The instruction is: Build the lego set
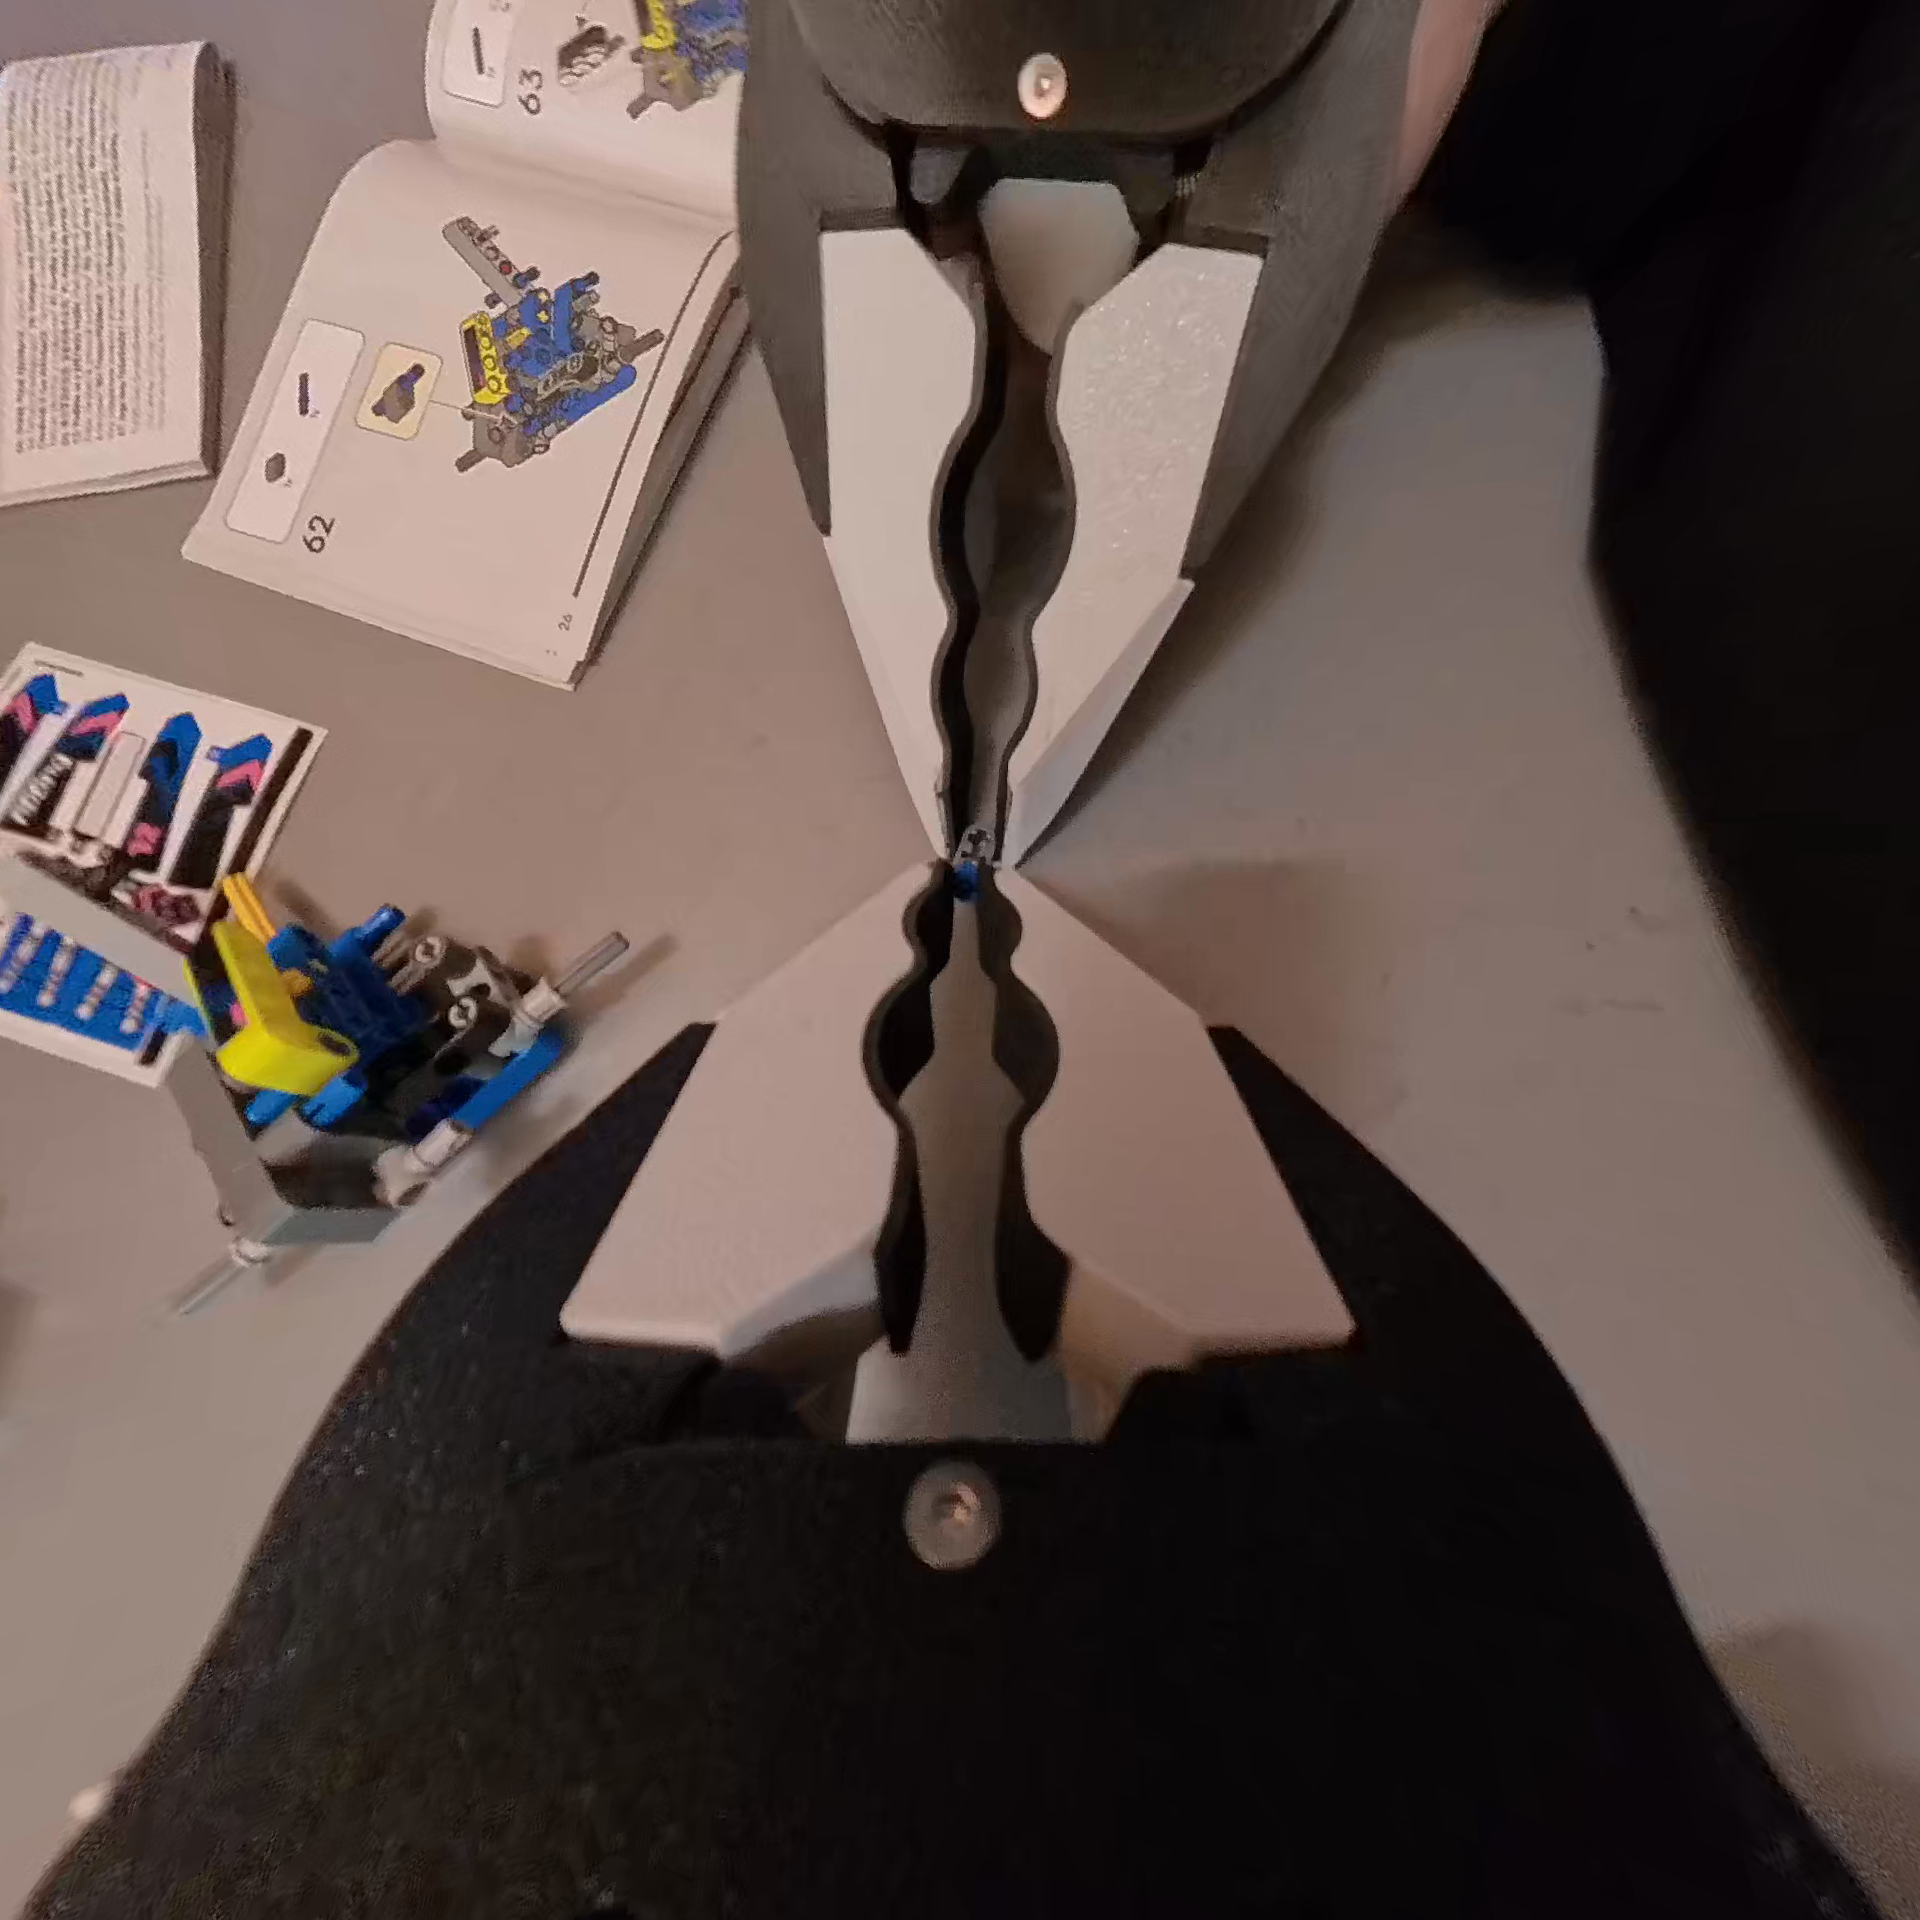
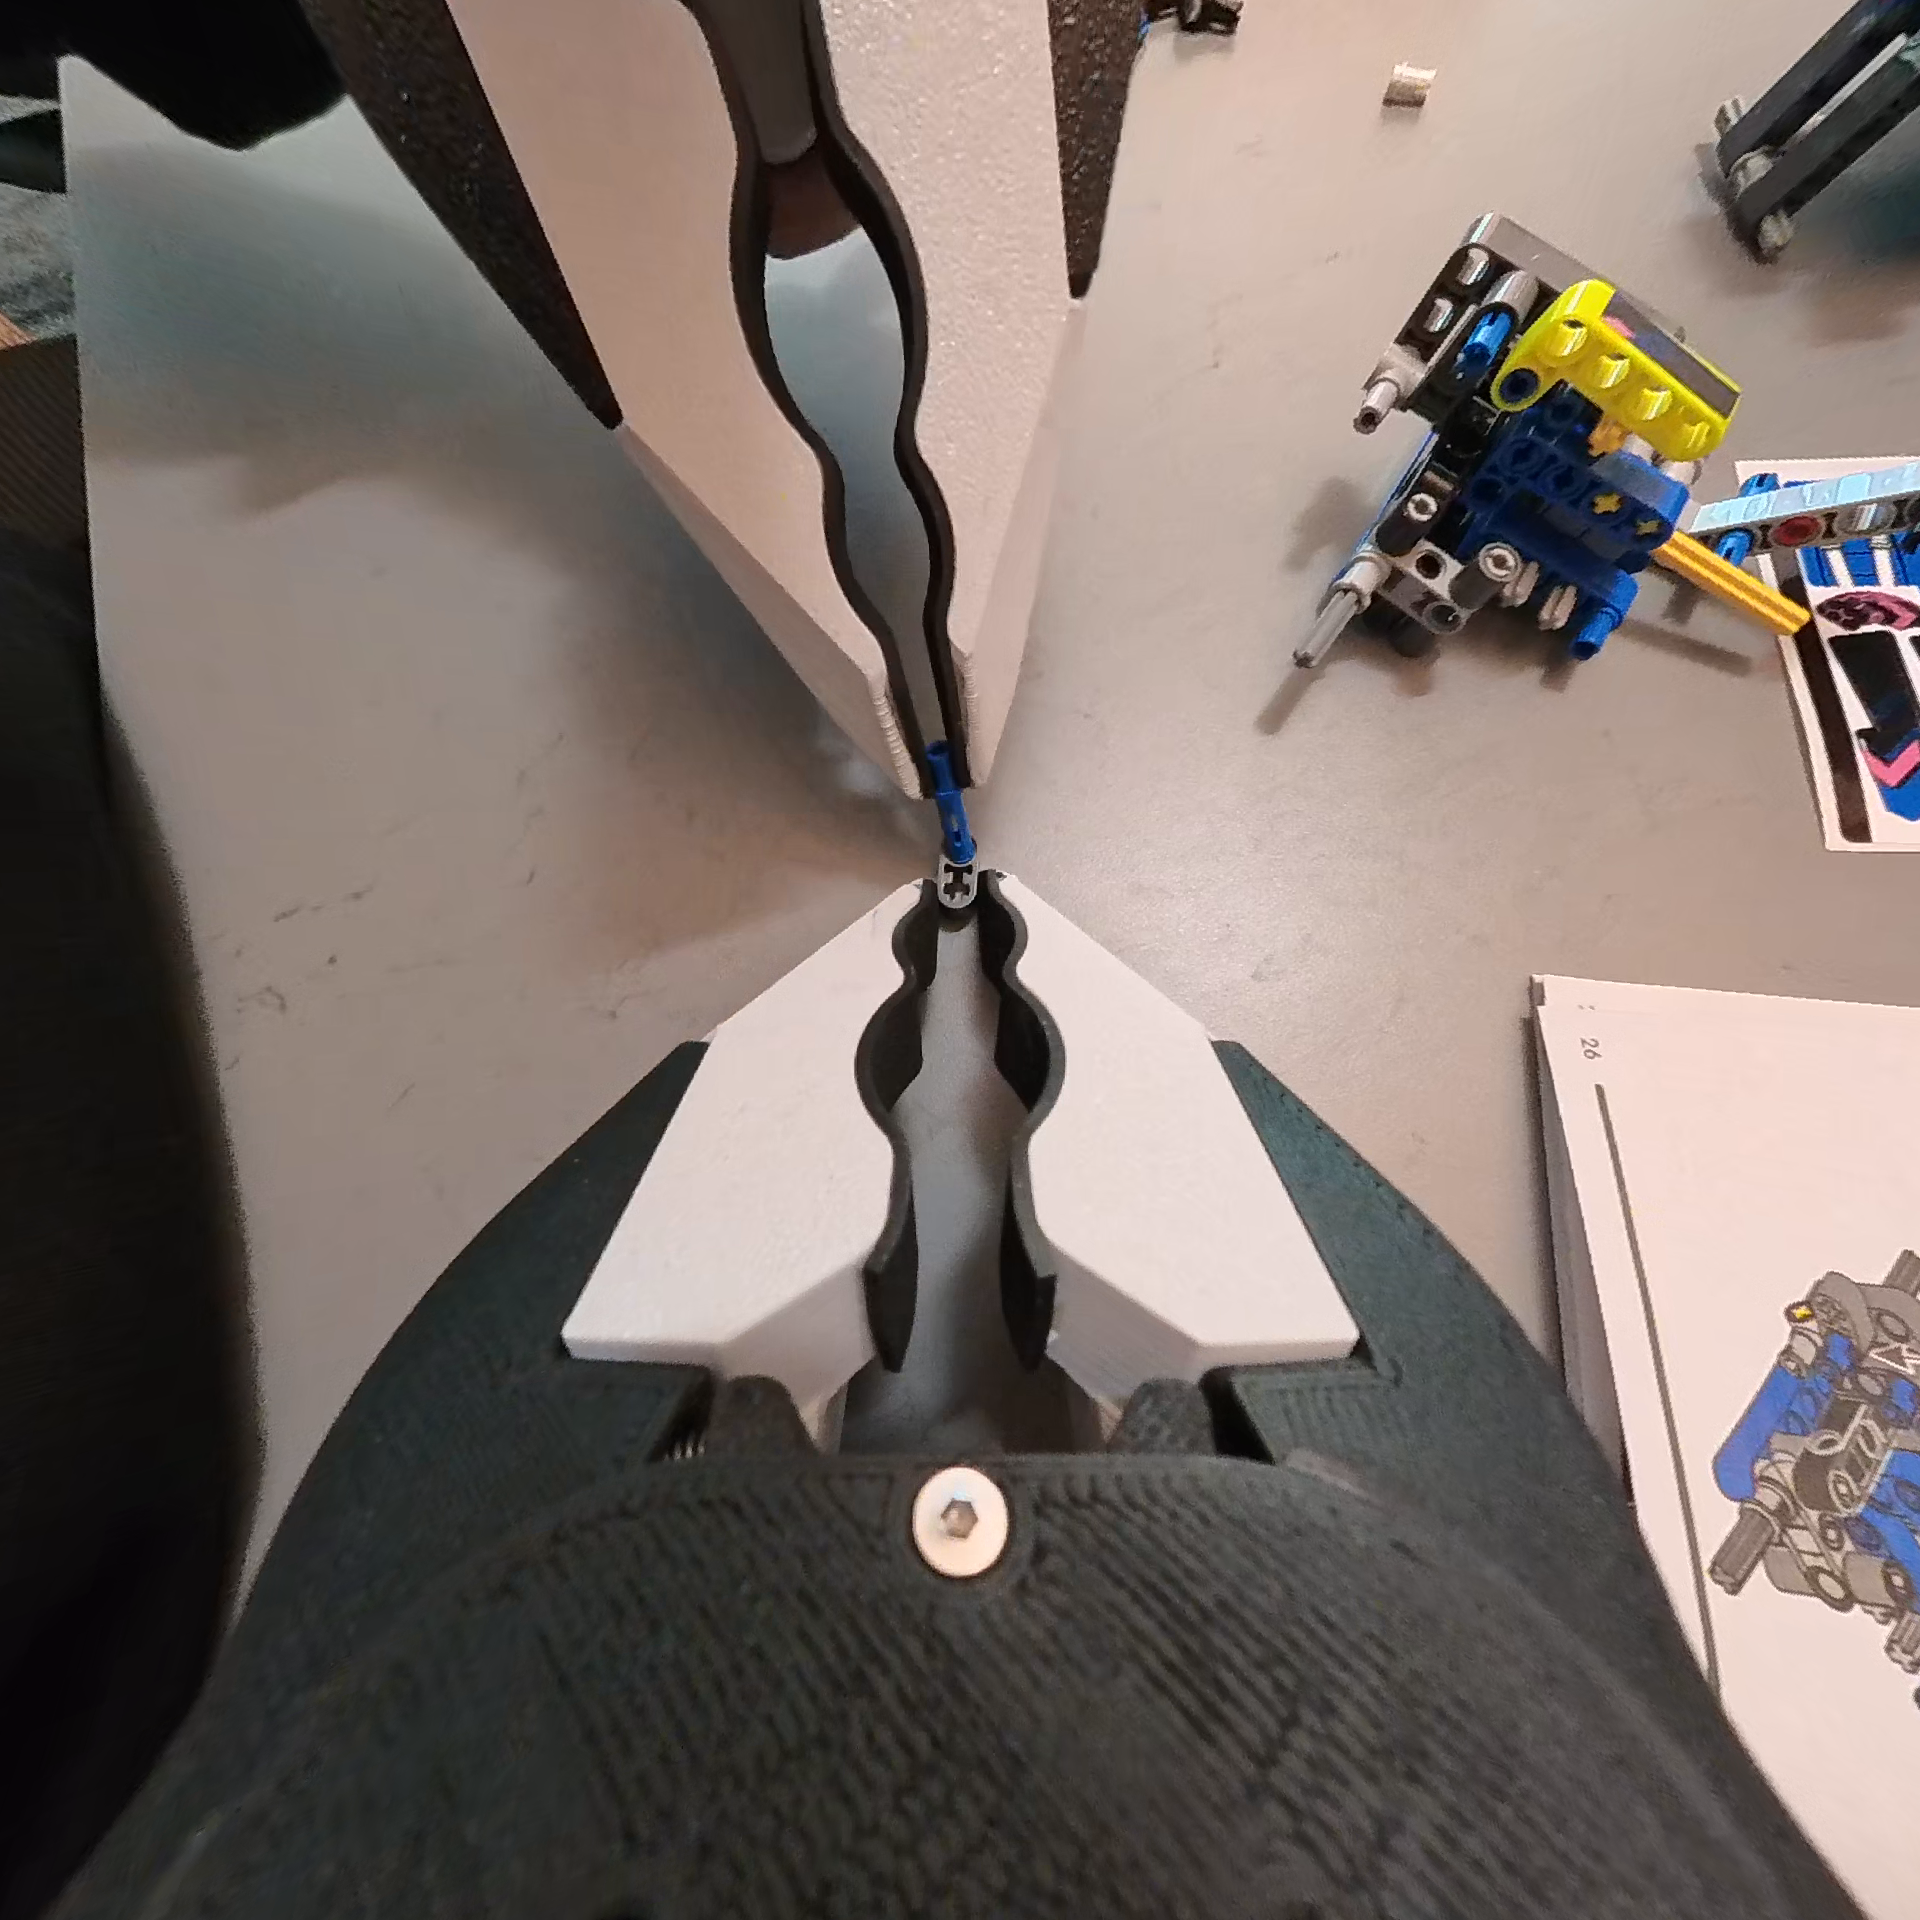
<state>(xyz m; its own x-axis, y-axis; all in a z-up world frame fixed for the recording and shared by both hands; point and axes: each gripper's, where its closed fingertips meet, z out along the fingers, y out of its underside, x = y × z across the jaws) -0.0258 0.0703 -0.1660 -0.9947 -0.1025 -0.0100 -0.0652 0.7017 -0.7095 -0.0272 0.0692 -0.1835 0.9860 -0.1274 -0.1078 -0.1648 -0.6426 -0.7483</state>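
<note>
My two grippers meet tip to tip above the grey table. My left gripper (image 1: pixel 964 885) is shut on a small blue pin (image 1: pixel 966 881); in the right wrist view it comes in from the top (image 2: pixel 940 771) with the blue pin (image 2: pixel 947 792) sticking out of its tips. My right gripper (image 2: pixel 956 891) is shut on a small grey connector with a cross hole (image 2: pixel 956 879); in the left wrist view it comes in from the top (image 1: pixel 977 831). The pin's free end touches the connector. The partly built blue, yellow and black model (image 1: pixel 364 1029) (image 2: pixel 1538 488) lies on the table, apart from both grippers.
An open instruction booklet (image 1: pixel 468 395) (image 2: pixel 1745 1299) and a sticker sheet (image 1: pixel 135 810) (image 2: pixel 1860 644) lie by the model. A second booklet (image 1: pixel 104 270) lies farther off. A small grey part (image 2: pixel 1410 83) and a dark assembly (image 2: pixel 1818 125) sit at the far edge. The tips of both grippers are at nearly the same place.
</note>
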